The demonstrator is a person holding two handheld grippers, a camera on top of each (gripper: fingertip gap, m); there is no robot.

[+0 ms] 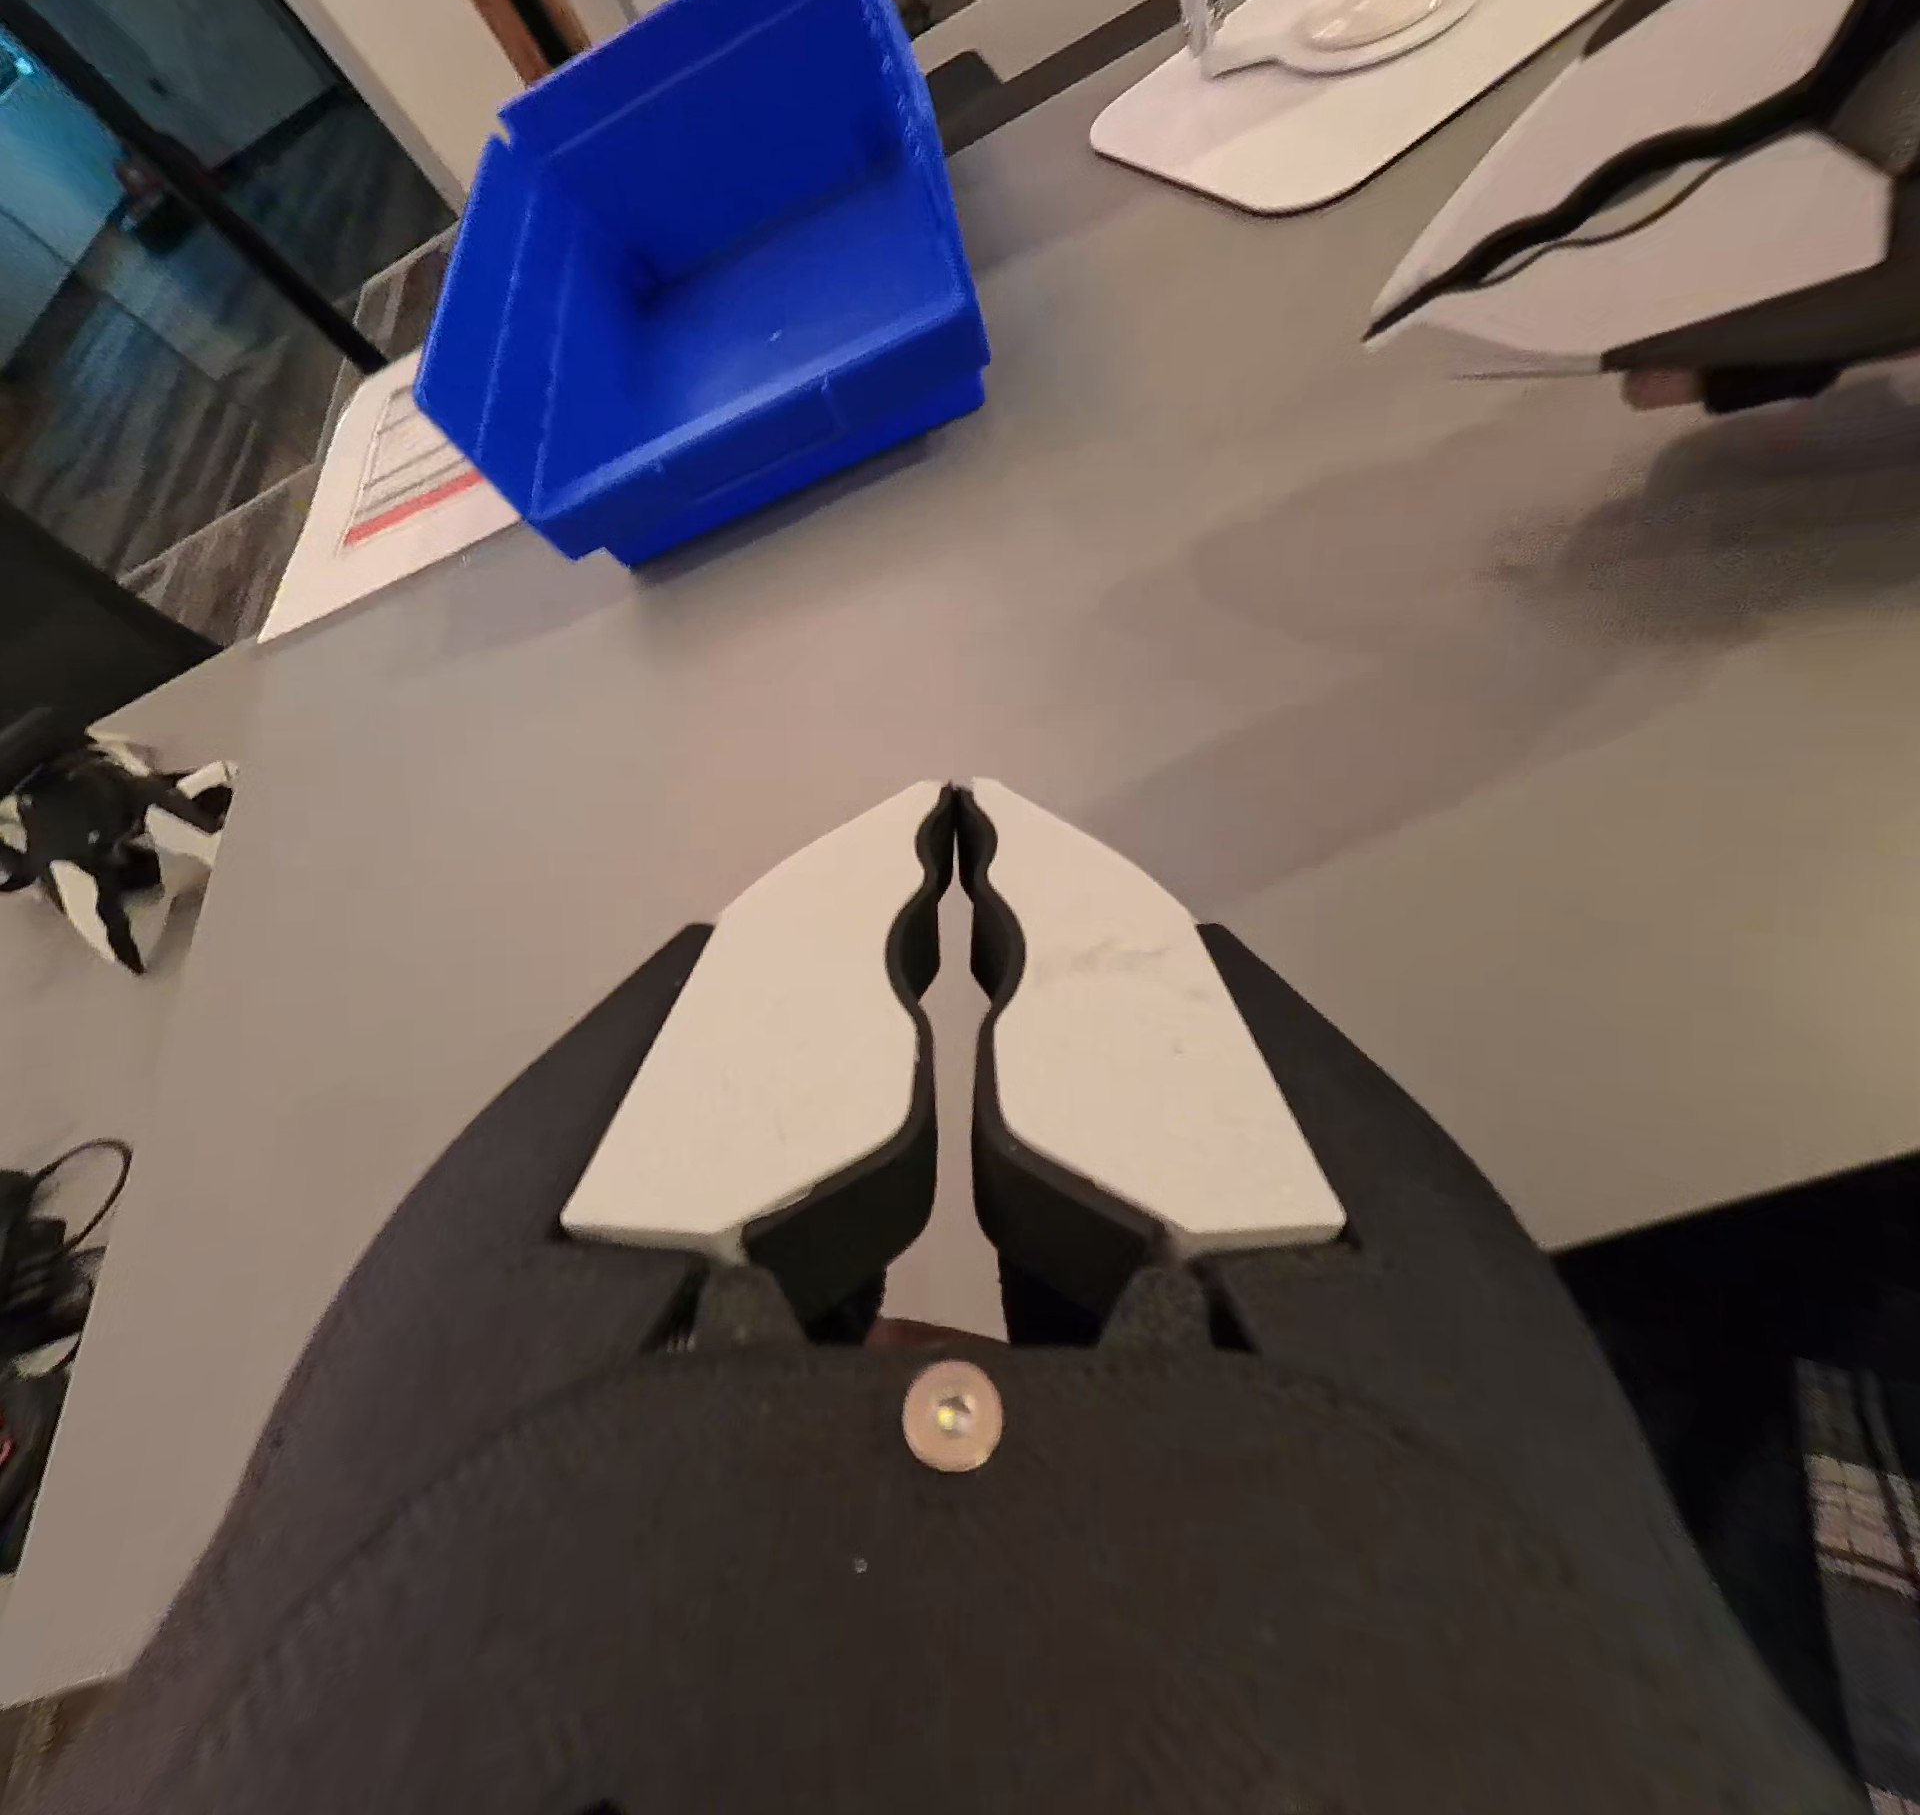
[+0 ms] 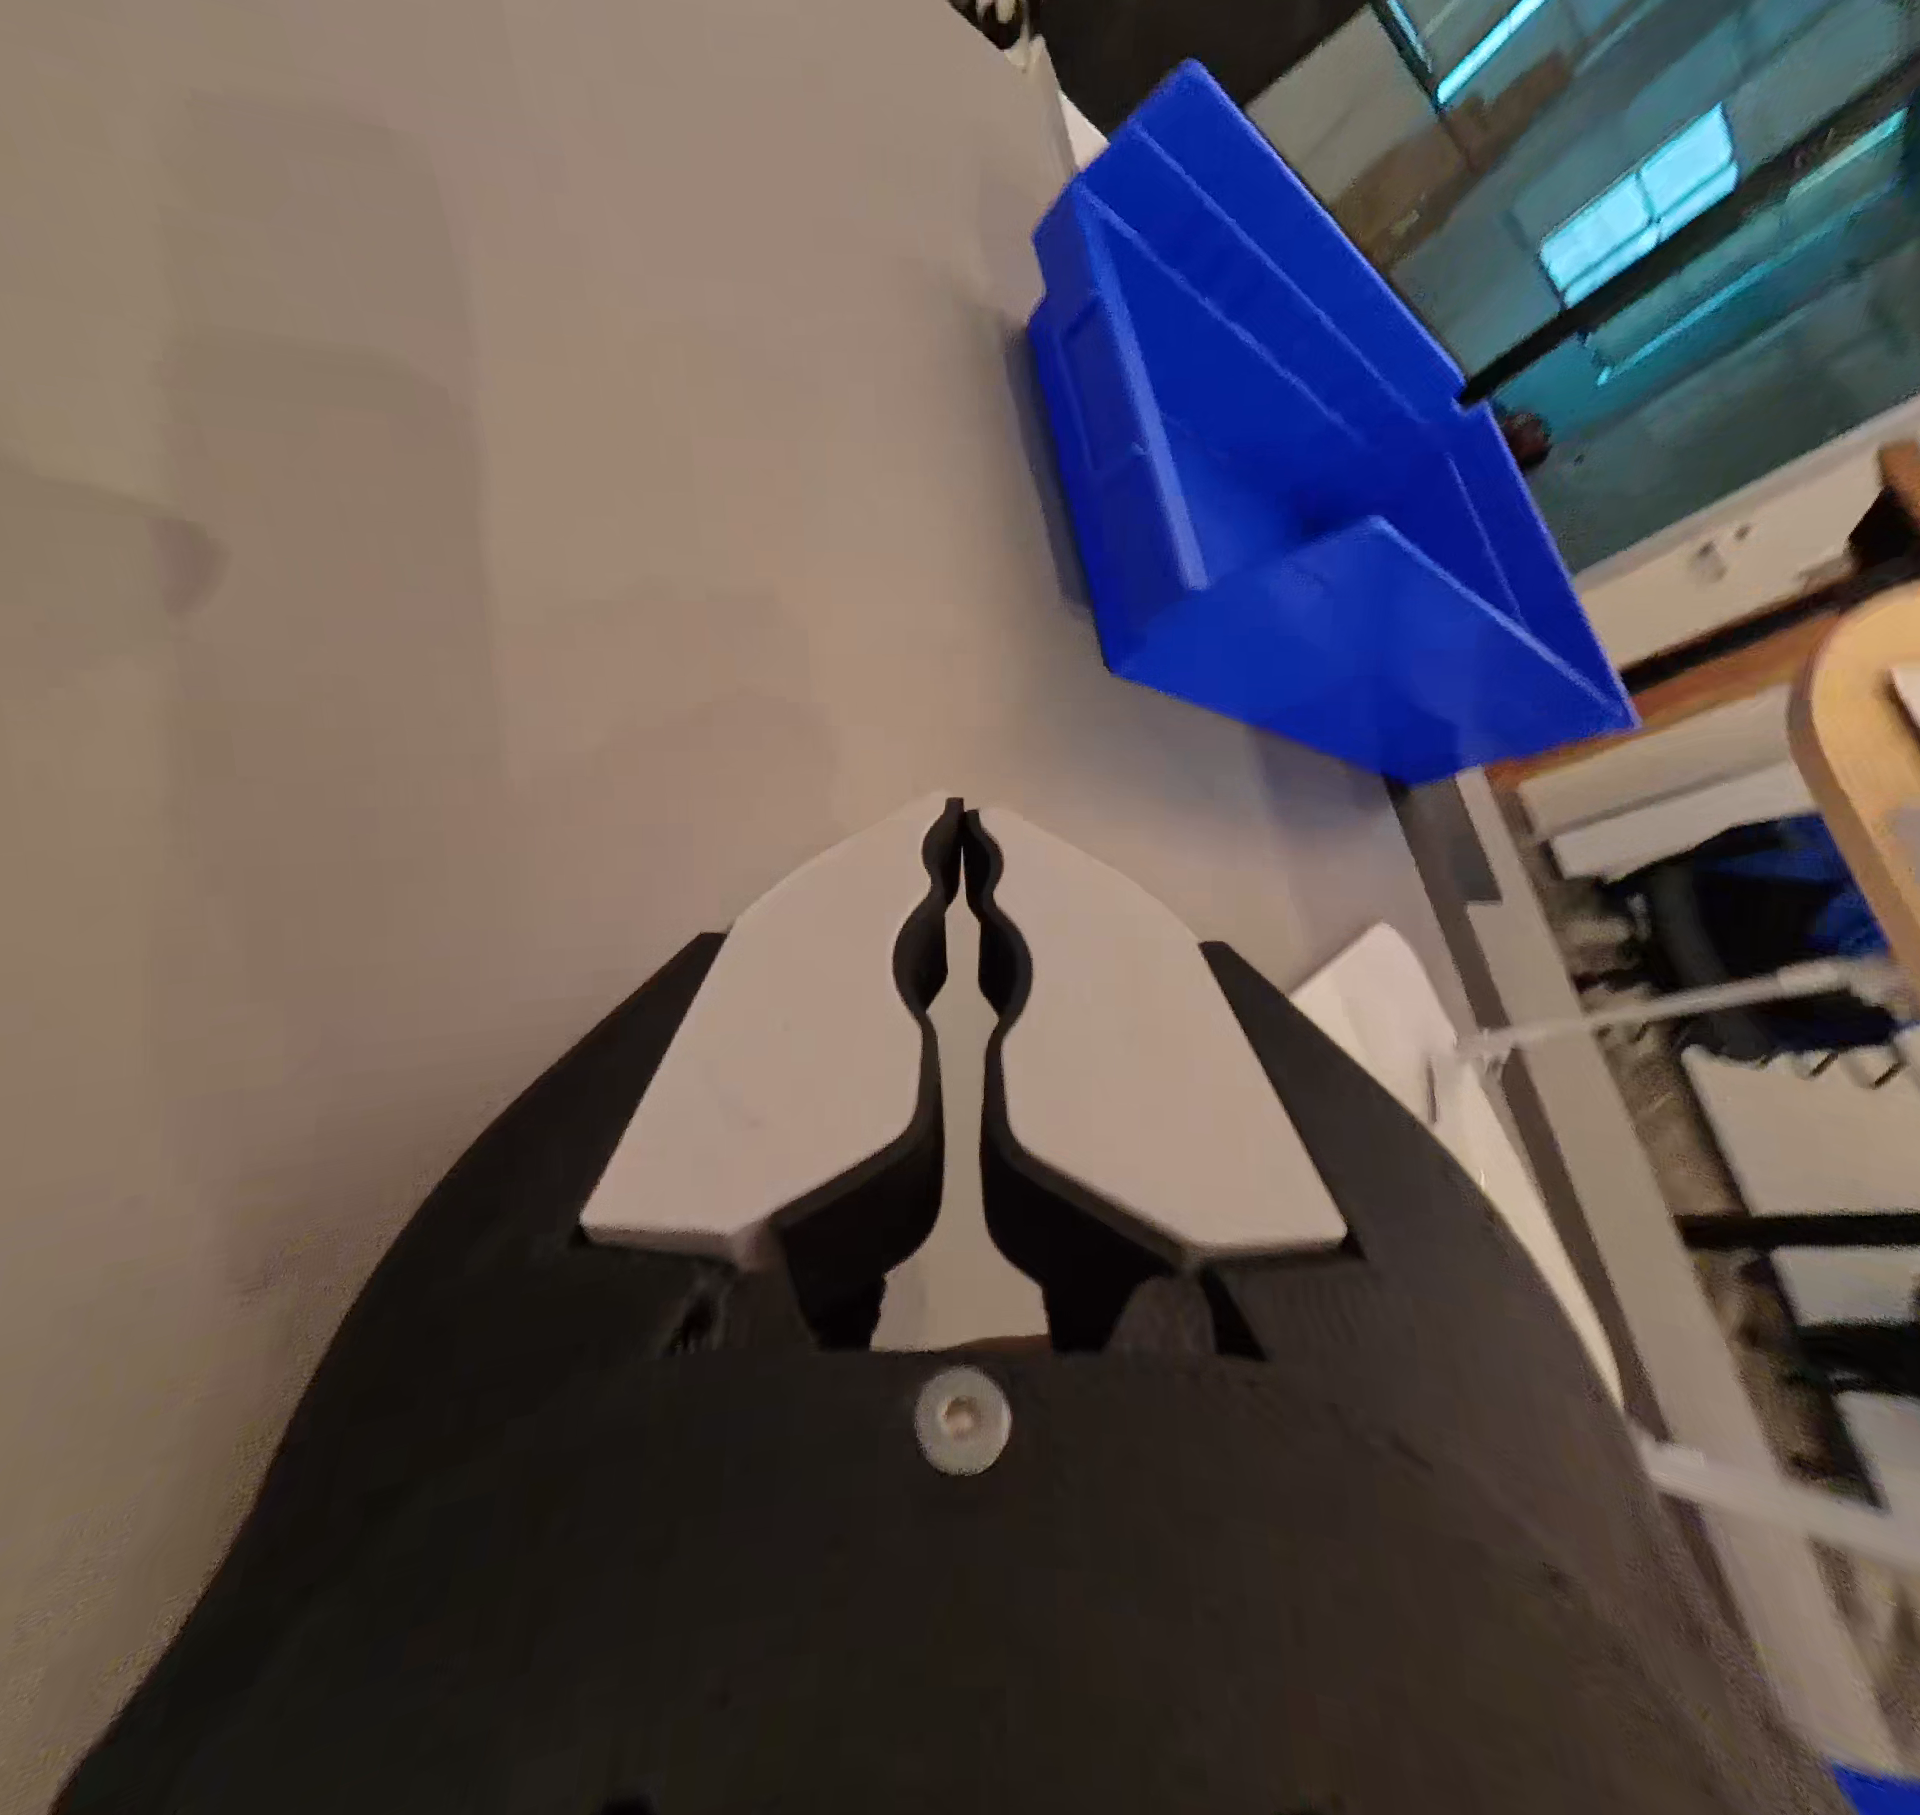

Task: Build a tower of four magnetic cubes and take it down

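Notably: left gripper [image 1: 951,809] & right gripper [image 2: 958,825] both closed, empty; blue bin [image 1: 717,311] empty on desk [image 1: 1143,622]; no cubes visible, likely idle.

Glossy plastic bin [image 1: 717,311], matt table [image 1: 1143,643]

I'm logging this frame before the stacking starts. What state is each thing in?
Left gripper: shut, holding nothing.
Right gripper: shut, holding nothing.
Blue bin: upright on the table, no cubes visible inside.
Cubes: none in view.
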